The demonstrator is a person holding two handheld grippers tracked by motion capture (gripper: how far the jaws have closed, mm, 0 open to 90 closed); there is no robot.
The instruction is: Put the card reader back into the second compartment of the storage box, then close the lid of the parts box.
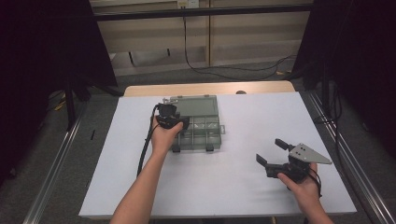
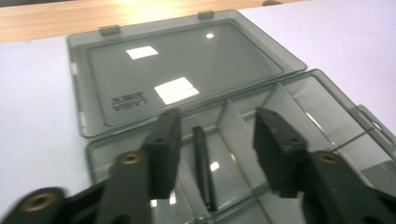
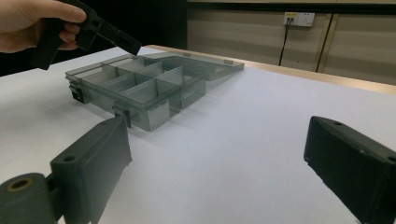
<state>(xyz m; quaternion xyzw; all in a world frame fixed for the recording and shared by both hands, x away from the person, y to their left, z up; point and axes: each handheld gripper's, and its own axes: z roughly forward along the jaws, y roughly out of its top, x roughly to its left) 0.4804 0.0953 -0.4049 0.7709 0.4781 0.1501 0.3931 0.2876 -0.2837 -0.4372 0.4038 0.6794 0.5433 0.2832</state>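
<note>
A smoky clear organiser box (image 1: pixel 208 133) lies open on the white table top, its lid (image 1: pixel 198 105) folded flat on the far side. My left gripper (image 1: pixel 183 123) hangs over the box's left compartments. In the left gripper view its jaws (image 2: pixel 217 119) stand apart above a compartment where a thin dark rod (image 2: pixel 204 163) lies on the floor, with neither pad touching it. The lid (image 2: pixel 187 70) lies beyond. My right gripper (image 1: pixel 270 150) rests open near the front right, aimed at the box (image 3: pixel 140 88), with nothing between its jaws (image 3: pixel 219 130). The left gripper (image 3: pixel 128 45) shows there above the box.
The white sheet (image 1: pixel 247 186) covers the table, and a wooden strip (image 1: pixel 210 88) shows at the far edge. White dividers (image 2: pixel 238 126) split the box into several compartments. Latches (image 1: pixel 209 148) stick out from the box's near side. A black cable (image 1: pixel 144 149) trails from the left gripper.
</note>
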